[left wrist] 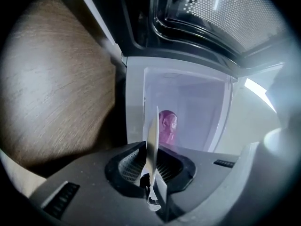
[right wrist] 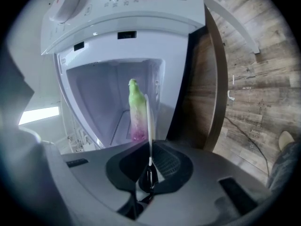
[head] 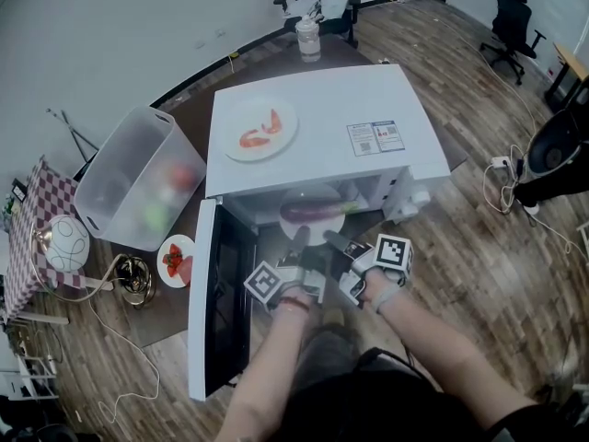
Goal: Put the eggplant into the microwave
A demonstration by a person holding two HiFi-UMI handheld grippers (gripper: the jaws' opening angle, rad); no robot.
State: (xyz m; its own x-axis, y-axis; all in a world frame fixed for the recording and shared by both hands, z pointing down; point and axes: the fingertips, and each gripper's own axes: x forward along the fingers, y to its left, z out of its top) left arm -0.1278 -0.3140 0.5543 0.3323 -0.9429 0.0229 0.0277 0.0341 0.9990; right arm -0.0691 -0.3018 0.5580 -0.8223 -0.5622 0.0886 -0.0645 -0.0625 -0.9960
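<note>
White microwave (head: 322, 109), white plate (head: 313, 197); purple eggplant (head: 310, 213) with a green end; red-and-white checked cloth (head: 39, 199) at nine o'clock; brown wood-grain floor (head: 479, 238).

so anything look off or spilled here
Nothing stands out. The eggplant lies on its plate, which the left gripper and right gripper grip by the rim at the open microwave. Nothing has spilled.

An office-style test room: swivel office chairs (head: 512, 21) stand on wood-plank flooring (head: 479, 256) by a bare white wall (head: 110, 26), loose cables (head: 488, 191) trail across the floor, and the microwave (head: 313, 127) sits on a brown table (head: 267, 58)
</note>
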